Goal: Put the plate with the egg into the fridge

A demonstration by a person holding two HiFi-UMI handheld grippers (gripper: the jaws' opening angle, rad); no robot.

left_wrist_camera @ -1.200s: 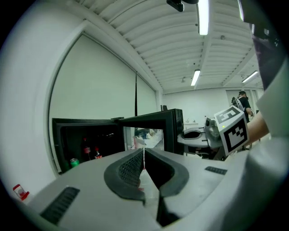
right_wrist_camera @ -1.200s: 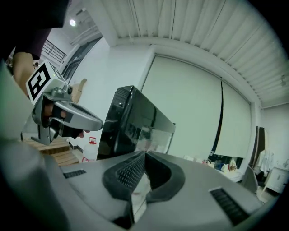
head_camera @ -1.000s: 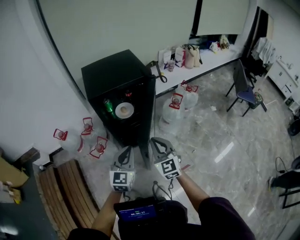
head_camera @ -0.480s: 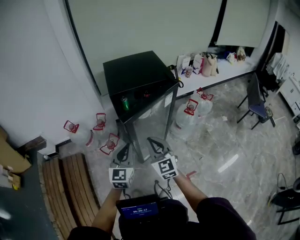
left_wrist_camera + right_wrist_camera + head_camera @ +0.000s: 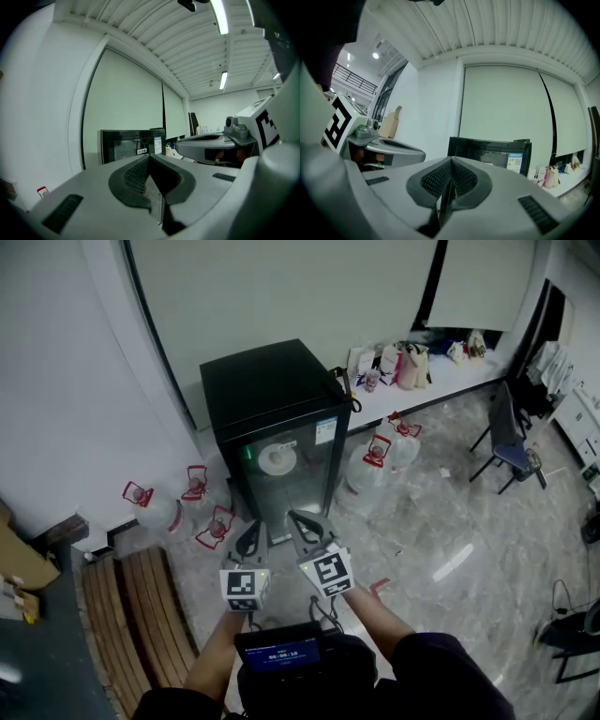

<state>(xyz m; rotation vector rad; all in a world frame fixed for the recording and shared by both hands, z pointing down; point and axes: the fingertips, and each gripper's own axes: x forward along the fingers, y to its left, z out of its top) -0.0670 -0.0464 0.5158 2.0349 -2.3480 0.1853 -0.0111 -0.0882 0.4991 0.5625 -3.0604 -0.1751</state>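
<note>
In the head view, the black fridge (image 5: 272,404) stands against the wall with its glass door closed. The plate (image 5: 278,458) shows through the glass as a pale round on a shelf inside; the egg is too small to make out. Below it, the left hand-held gripper (image 5: 250,540) and the right hand-held gripper (image 5: 302,524) are held side by side, near the fridge but not touching it. Water jugs (image 5: 215,525) with red handles sit on the floor on both sides of the fridge, and bags (image 5: 411,365) stand on a white surface (image 5: 441,368) behind.

The left gripper view shows its jaws pressed together with nothing between them, the fridge beyond.

The right gripper view likewise shows its jaws closed and empty, pointing at the fridge.
</note>
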